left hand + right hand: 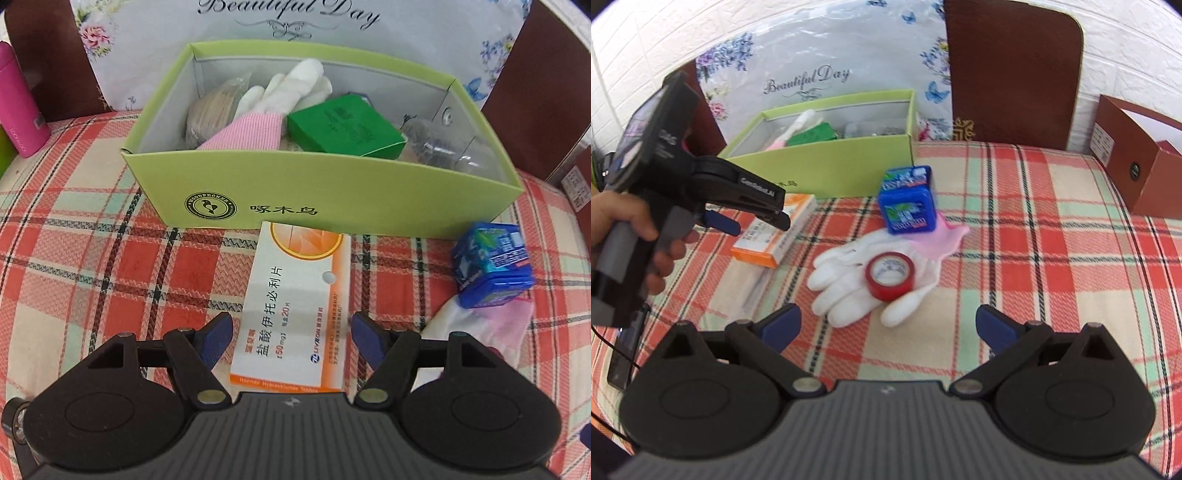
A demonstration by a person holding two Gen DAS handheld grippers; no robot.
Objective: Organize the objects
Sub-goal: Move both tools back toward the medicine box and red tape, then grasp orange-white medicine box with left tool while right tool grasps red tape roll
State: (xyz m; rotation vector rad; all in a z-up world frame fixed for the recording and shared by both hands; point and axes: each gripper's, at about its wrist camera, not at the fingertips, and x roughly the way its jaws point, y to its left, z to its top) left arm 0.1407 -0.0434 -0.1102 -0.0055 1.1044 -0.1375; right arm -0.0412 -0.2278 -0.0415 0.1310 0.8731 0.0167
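Observation:
A white and orange medicine box lies on the plaid cloth in front of the green box. My left gripper is open, its blue fingers on either side of the medicine box's near end. The green box holds a white glove with a pink cuff, a green packet and other items. In the right wrist view my right gripper is open and empty, just short of a white glove with a red tape roll and a blue gum box on it.
A pink bottle stands at the far left. A brown box sits at the right edge of the table. Brown chair backs and a floral bag stand behind the green box. A phone lies at the left edge.

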